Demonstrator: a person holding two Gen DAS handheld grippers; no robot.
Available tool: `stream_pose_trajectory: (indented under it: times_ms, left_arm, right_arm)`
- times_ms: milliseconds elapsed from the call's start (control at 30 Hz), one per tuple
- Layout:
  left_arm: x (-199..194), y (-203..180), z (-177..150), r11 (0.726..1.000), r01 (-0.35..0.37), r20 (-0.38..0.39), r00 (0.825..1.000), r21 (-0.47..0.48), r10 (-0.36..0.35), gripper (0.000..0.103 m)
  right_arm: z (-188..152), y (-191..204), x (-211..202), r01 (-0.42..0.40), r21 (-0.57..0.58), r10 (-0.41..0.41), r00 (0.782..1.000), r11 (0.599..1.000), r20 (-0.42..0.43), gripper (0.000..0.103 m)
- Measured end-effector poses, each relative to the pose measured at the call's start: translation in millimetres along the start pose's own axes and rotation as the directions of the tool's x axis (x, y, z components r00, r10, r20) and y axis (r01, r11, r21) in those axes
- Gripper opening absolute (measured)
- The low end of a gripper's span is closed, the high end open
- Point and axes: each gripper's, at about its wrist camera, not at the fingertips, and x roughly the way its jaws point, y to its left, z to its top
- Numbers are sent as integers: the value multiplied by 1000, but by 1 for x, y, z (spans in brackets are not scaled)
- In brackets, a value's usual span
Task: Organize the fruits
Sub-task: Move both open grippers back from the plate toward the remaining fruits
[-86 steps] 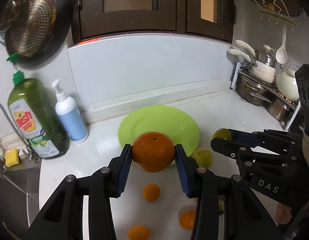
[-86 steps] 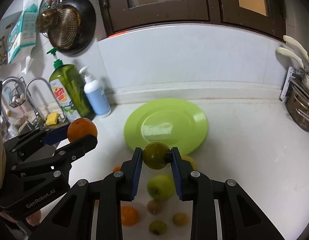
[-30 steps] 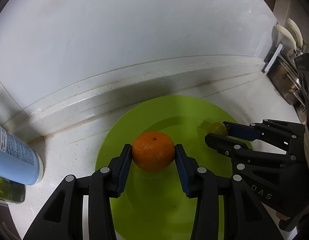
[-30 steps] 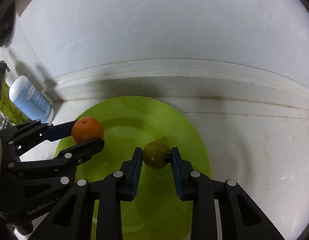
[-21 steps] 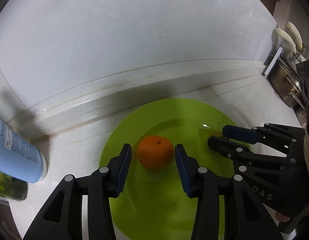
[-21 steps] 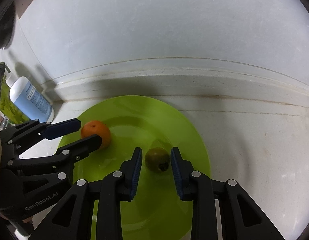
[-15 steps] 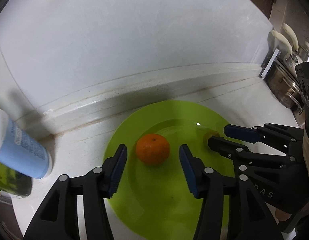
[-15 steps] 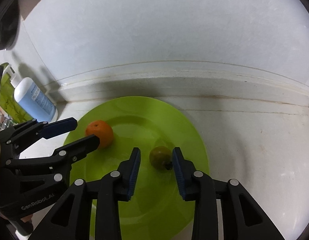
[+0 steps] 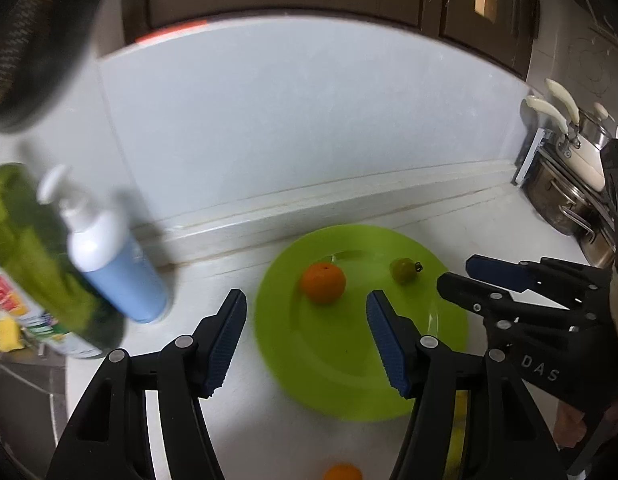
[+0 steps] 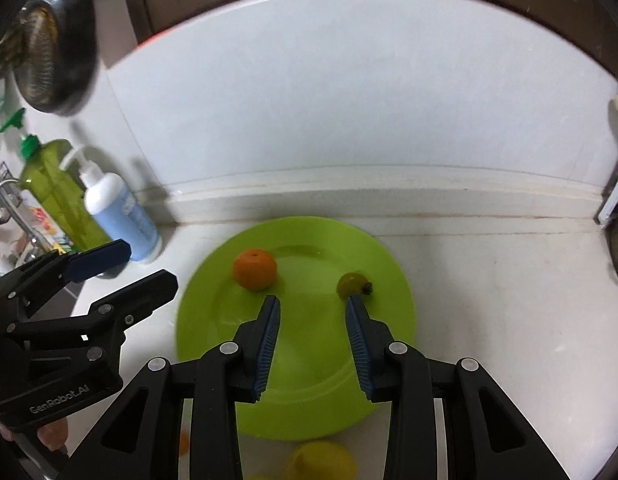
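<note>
White counter (image 10: 489,300) with a green plate (image 10: 309,380) holding an orange (image 10: 255,269) and a small green fruit (image 10: 351,285). Left gripper (image 9: 305,336) and right gripper (image 10: 312,340), both spread and empty, hover apart. Next pick: approach the loose yellow fruit (image 10: 323,462) squarely, closing gently.

Dim, motion-blurred left edge (fisheye-warped), soft shadows
</note>
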Motion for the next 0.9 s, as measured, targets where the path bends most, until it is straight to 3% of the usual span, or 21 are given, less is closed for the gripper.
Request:
stream_pose_trajectory:
  times_ms: [167, 500, 900]
  left_arm:
    - [-34, 0, -12, 999, -38, 41, 998, -1, 38, 64]
    - [-94, 4, -48, 998, -68, 95, 993, -10, 68, 68]
    - [-144, 9, -97, 996, -90, 127, 988, 9, 88, 71]
  right_arm:
    - [-11, 18, -32, 5, -15, -4, 999, 1000, 51, 40]
    - [-46, 57, -87, 7, -63, 1, 993, 998, 118, 41]
    - [-98, 86, -122, -7, -73, 15, 994, 997, 105, 45]
